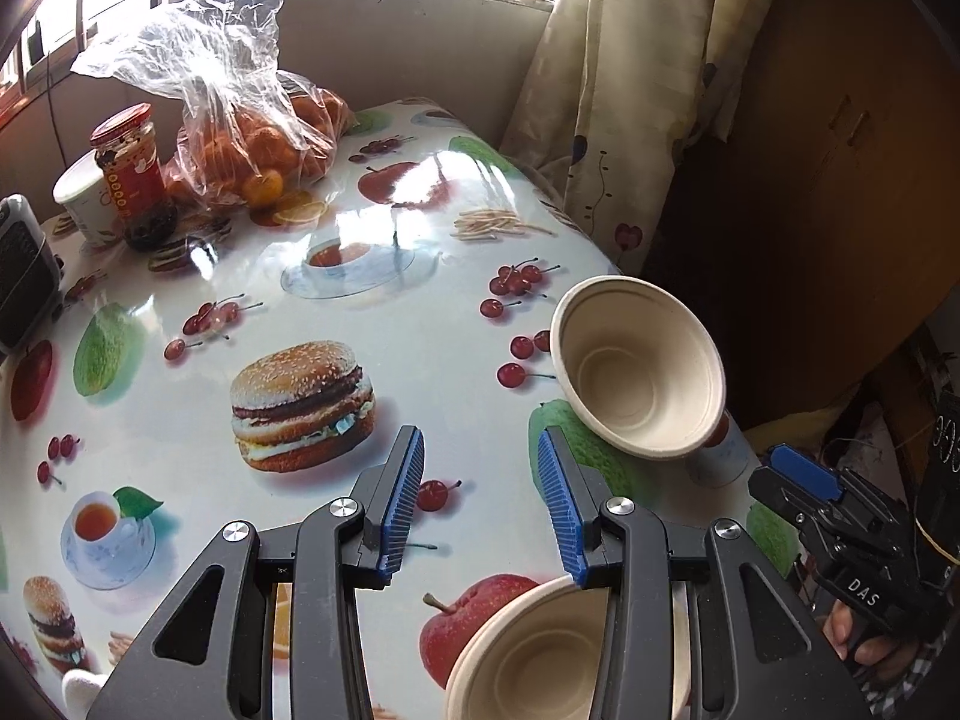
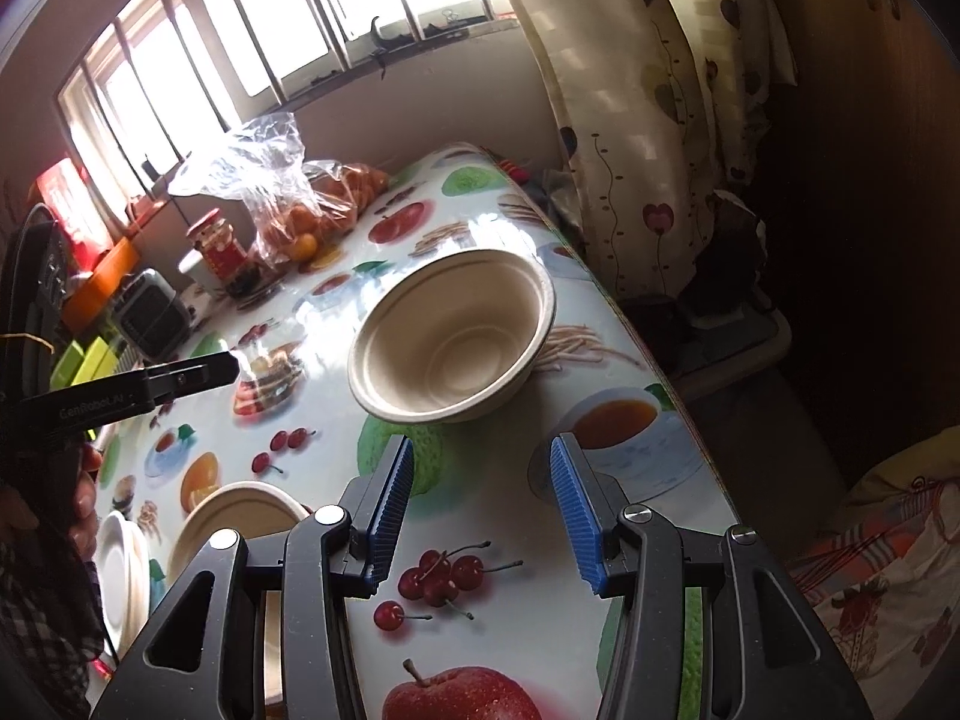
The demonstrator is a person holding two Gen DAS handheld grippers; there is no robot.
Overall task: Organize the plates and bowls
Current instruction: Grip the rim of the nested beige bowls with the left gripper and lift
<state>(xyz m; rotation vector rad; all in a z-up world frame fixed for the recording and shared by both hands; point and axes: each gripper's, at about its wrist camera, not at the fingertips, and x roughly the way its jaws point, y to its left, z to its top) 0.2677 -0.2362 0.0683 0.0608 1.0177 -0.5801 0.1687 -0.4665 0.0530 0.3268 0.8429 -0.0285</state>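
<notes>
Right wrist view: lone beige pulp bowl (image 2: 453,339) sits upright on tabletop (image 2: 480,546), straight ahead of right gripper (image 2: 483,519), just beyond its tips. Jaws apart, nothing btwn them. Round item, no long axis; rim is the grip pt. Left gripper (image 1: 483,510) also apart, empty, over nested bowls (image 1: 534,654) at near edge. Judgement: right hand nearer to lone bowl.

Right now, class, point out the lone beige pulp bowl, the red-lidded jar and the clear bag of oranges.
Beige pulp bowl (image 2: 456,330): right wrist view, inner wall.
Red-lidded jar (image 1: 129,171): left wrist view, label.
Bag of oranges (image 1: 258,144): left wrist view, fruit-filled middle.
</notes>
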